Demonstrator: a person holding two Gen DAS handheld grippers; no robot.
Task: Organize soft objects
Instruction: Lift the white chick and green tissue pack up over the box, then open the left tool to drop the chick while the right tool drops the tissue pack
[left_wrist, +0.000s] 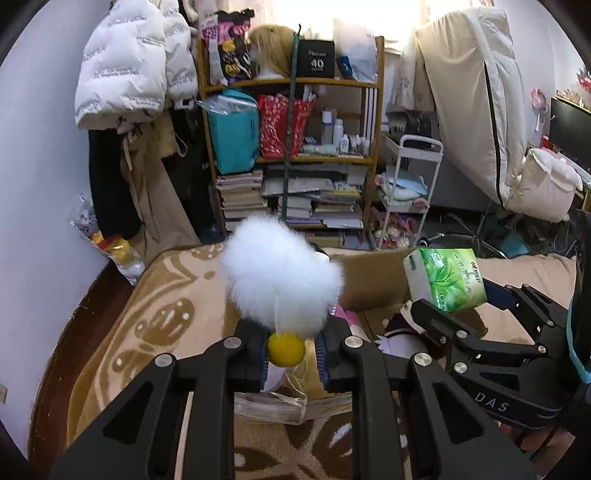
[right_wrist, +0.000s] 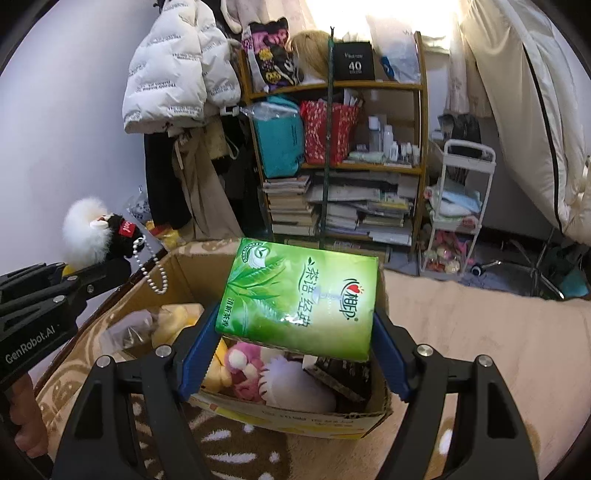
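White fluff fills my left view: my left gripper (left_wrist: 286, 350) is pinched nearly closed on a white fluffy toy (left_wrist: 280, 277) with a yellow ball at its base, held above the patterned blanket (left_wrist: 166, 314). At about two o'clock from it, my right gripper (right_wrist: 291, 332) stands wide, its blue pads clamped on a green tissue pack (right_wrist: 301, 295). That pack hangs directly over the open cardboard box (right_wrist: 295, 419), where a pink plush (right_wrist: 245, 371) and a yellow plush (right_wrist: 173, 319) already lie.
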